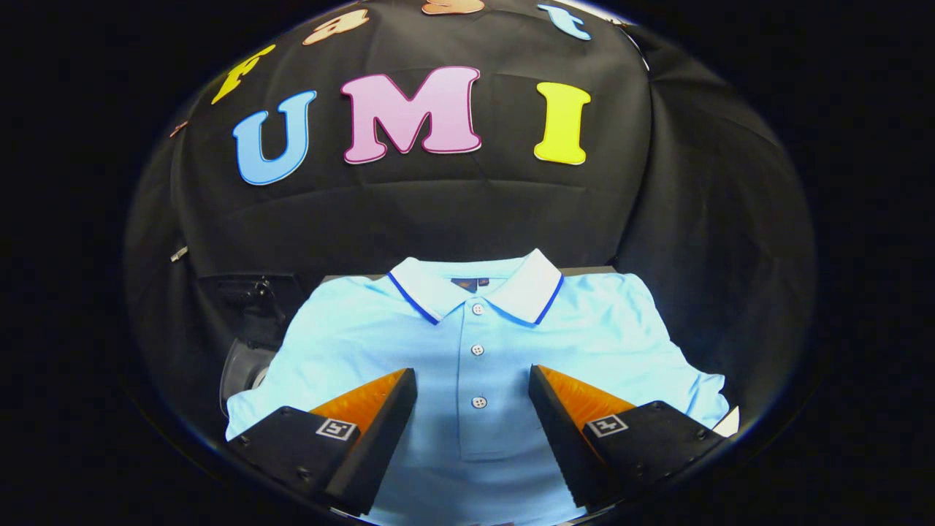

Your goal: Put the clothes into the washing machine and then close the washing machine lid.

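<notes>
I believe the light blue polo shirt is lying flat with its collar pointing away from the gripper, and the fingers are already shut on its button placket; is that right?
Not quite: the gripper is open, not shut. In the gripper view its fingers stand apart over the light blue polo shirt, with the button placket showing in the gap between them, and they pinch no fabric. The shirt does lie flat with its collar pointing away from the gripper.

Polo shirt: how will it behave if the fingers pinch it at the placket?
The polo shirt lies flat and thin, so it is probably floppy and will drape and trail. It is likely light. The open gripper straddles the buttons; a pinch may bunch a single layer.
</notes>
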`<state>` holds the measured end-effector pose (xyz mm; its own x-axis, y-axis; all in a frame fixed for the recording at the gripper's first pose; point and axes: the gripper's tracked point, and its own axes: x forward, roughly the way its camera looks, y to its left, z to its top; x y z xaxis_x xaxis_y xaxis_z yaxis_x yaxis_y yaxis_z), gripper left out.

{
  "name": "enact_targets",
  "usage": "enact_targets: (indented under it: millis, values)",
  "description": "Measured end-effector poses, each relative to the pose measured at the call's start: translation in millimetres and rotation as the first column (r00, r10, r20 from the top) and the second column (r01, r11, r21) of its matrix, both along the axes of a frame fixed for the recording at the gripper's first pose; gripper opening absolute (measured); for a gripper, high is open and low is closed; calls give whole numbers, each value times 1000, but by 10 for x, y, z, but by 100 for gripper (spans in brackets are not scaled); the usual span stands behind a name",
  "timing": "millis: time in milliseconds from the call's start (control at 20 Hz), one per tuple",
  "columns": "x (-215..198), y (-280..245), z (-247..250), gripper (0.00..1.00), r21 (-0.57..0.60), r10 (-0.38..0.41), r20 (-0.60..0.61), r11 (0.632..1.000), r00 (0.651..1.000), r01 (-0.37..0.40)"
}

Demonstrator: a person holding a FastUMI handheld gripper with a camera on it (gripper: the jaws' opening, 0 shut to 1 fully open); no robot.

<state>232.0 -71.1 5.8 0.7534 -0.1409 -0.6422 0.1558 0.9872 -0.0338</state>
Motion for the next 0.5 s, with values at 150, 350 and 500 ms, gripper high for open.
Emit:
enact_targets:
  millis: [150,350,500]
  values:
    - [12,19,-13,97,17,-3,-14,1000,1000,3]
    - [10,11,-9,98,33,-9,-12,999,1000,10]
    - [13,3,-4,99,46,-18,-8,999,1000,18]
